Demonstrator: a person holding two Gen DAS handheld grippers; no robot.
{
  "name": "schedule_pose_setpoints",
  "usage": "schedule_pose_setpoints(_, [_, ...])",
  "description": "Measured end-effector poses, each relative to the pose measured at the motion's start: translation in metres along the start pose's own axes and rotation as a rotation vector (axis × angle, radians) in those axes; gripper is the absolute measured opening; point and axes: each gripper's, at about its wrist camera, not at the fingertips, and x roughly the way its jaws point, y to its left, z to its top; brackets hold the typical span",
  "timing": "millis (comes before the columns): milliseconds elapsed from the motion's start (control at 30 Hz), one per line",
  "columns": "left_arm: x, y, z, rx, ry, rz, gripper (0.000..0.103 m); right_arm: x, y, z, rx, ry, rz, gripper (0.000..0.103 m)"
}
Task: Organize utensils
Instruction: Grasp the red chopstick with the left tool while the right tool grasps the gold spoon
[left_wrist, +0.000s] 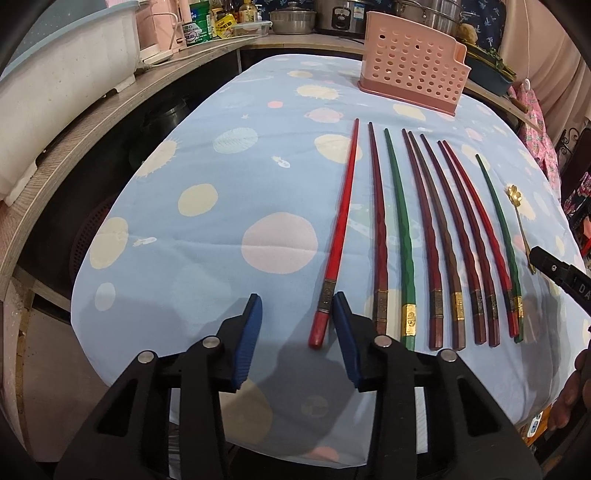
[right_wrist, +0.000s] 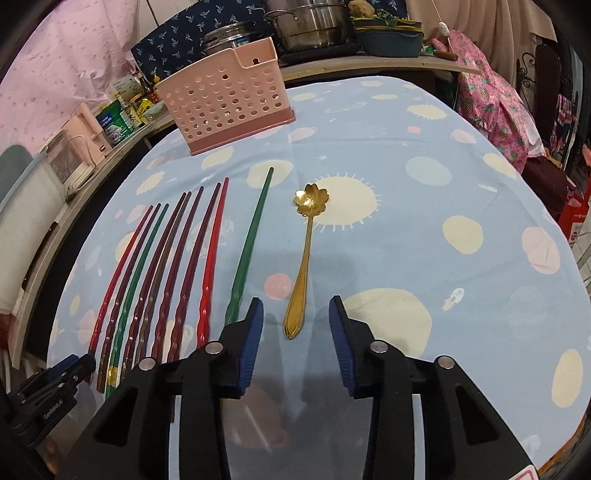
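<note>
Chopsticks (left_wrist: 424, 240), red, maroon, brown and green with gilt bands, lie in a row before the pink perforated holder (left_wrist: 412, 62); left gripper (left_wrist: 297, 314) gapes empty beside them. Right view: gold flower-bowled spoon (right_wrist: 304, 258) lies near the holder; right gripper (right_wrist: 295, 317) gapes, handle tip between.

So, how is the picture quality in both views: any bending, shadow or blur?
Left wrist view: strong fisheye bending, the chopsticks curve outward, dark corners; the left gripper throws a soft shadow on the tablecloth. Right wrist view: same bending, all sharp; the spoon shows mild glare; a grey shadow lies under the right gripper.
</note>
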Motion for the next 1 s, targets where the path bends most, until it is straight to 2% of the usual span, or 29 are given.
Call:
schedule_pose_setpoints(167, [0.0,-0.001,-0.001,0.007,-0.005,0.008,0.038,0.004,0.0,-0.002,0.011,0.001,0.01,0.021])
schedule_pose_setpoints(233, [0.0,-0.001,-0.001,0.006,-0.005,0.007,0.038,0.004,-0.002,-0.003,0.018,0.003,0.016,0.012])
schedule_pose_setpoints(433, [-0.001,-0.001,-0.001,0.007,-0.005,0.007,0.035,0.003,-0.002,-0.004,0.018,-0.002,0.017,0.011])
schedule_pose_setpoints(733, [-0.004,0.007,0.002,-0.015,0.003,-0.01,0.014,-0.012,-0.005,-0.002,0.029,-0.04,0.009,0.01])
schedule_pose_setpoints(800, [-0.005,0.008,0.003,-0.018,0.002,-0.018,0.013,-0.017,-0.006,-0.001,0.031,-0.05,0.006,0.009])
schedule_pose_setpoints(900, [-0.009,0.009,0.005,-0.018,-0.006,-0.026,0.013,-0.023,-0.007,0.002,0.037,-0.066,0.001,0.002])
schedule_pose_setpoints(1000, [-0.015,0.009,0.009,-0.019,-0.019,-0.034,0.012,-0.03,-0.01,0.006,0.043,-0.085,-0.002,0.002])
